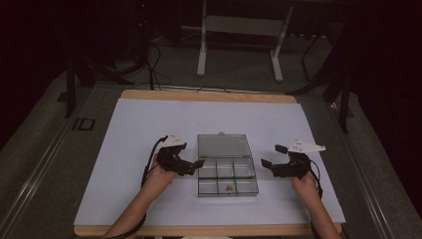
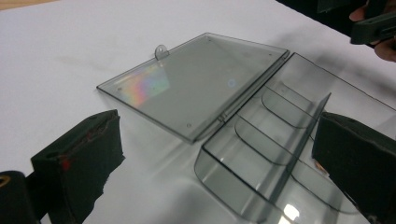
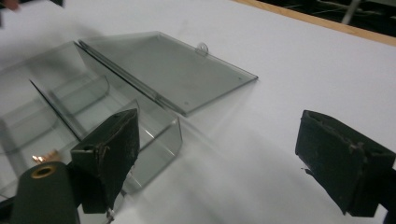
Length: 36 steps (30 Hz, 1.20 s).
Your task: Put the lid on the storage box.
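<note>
A clear plastic compartment box lies mid-table, its lid folded flat behind it. A small copper-coloured piece rests in the front middle compartment and shows as the copper piece beside a jaw. My left gripper is at the box's left end. It is open, its jaws astride the left wall of the box, one over the compartments. My right gripper stands open just right of the box, nothing between its jaws, near the box corner and lid.
A white sheet covers the wooden table, with bare room left, right and behind the box. On the dark floor beyond stand a white-legged frame and cables. The other gripper shows at the top right of the left gripper view.
</note>
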Available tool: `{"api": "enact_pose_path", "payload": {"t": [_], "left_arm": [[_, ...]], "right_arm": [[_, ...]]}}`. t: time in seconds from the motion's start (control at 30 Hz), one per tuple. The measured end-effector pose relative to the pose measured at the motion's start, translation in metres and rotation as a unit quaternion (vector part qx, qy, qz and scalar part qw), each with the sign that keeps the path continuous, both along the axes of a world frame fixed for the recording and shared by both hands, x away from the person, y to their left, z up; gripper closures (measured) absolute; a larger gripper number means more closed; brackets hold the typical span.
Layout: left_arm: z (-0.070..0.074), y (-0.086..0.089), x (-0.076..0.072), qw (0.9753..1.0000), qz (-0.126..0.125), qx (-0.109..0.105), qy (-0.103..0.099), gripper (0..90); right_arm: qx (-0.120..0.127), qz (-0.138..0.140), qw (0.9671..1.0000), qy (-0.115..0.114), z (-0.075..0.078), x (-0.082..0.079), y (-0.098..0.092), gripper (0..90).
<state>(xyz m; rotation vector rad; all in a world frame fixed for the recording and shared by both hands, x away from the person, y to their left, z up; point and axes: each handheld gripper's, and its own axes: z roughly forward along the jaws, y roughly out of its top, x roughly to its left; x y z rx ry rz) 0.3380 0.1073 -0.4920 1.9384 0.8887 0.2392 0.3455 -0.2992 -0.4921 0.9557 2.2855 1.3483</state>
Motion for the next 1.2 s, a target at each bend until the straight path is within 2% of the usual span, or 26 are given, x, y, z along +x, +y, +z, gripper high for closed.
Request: {"api": "enact_pose_path", "payload": {"t": [0.07,0.23,0.33,0.4,0.5,0.57,0.63,0.7,0.83,0.93,1.0,1.07,1.13,1.2], "left_arm": [[0.001,-0.002,0.004,1.0,0.005,-0.005,0.001,2.5],[0.003,-0.009,0.017,0.9999,0.009,-0.01,0.006,2.5],[0.002,-0.013,0.024,0.9998,0.012,-0.007,0.012,2.5],[0.002,-0.016,0.027,0.9997,0.014,0.002,0.017,2.5],[0.0,-0.02,0.032,0.9996,0.014,-0.001,0.024,2.5],[-0.001,-0.022,0.036,0.9995,0.016,0.004,0.026,2.5],[-0.002,-0.023,0.041,0.9993,0.014,-0.004,0.034,2.5],[-0.003,-0.024,0.044,0.9993,0.021,0.0,0.03,2.5],[-0.006,-0.025,0.05,0.9988,0.028,-0.008,0.04,2.6],[-0.012,-0.025,0.058,0.9978,0.034,-0.012,0.056,2.7],[-0.016,-0.023,0.061,0.9969,0.037,-0.022,0.066,5.4],[-0.021,-0.021,0.063,0.995,0.052,-0.023,0.081,7.5],[-0.026,-0.019,0.066,0.9922,0.057,-0.033,0.106,13.9],[-0.03,-0.019,0.068,0.9898,0.06,-0.035,0.124,14.4]], "right_arm": [[0.018,-0.005,0.9998,0.007,0.0,0.003,-0.001,13.3],[0.018,-0.038,0.9991,0.008,0.003,0.008,0.001,13.0],[0.031,-0.031,0.9989,0.017,0.002,0.012,0.002,12.9],[0.021,-0.037,0.9989,0.016,0.002,0.015,0.006,13.0],[0.018,-0.033,0.9992,0.015,0.002,0.019,0.01,13.7],[0.016,-0.032,0.9992,0.016,0.003,0.022,0.013,13.7],[0.014,-0.032,0.9992,0.018,0.003,0.025,0.016,14.3],[0.009,-0.033,0.9992,0.018,0.004,0.03,0.019,17.1],[0.008,-0.029,0.9994,0.019,0.005,0.035,0.023,21.0],[0.005,-0.027,0.9994,0.021,0.003,0.042,0.032,21.6],[0.004,-0.03,0.9992,0.025,0.001,0.045,0.035,22.3],[0.006,-0.033,0.999,0.031,-0.001,0.047,0.037,22.6],[0.006,-0.035,0.9987,0.036,-0.004,0.049,0.038,22.6],[0.002,-0.035,0.9985,0.041,-0.008,0.052,0.041,22.6]]}}
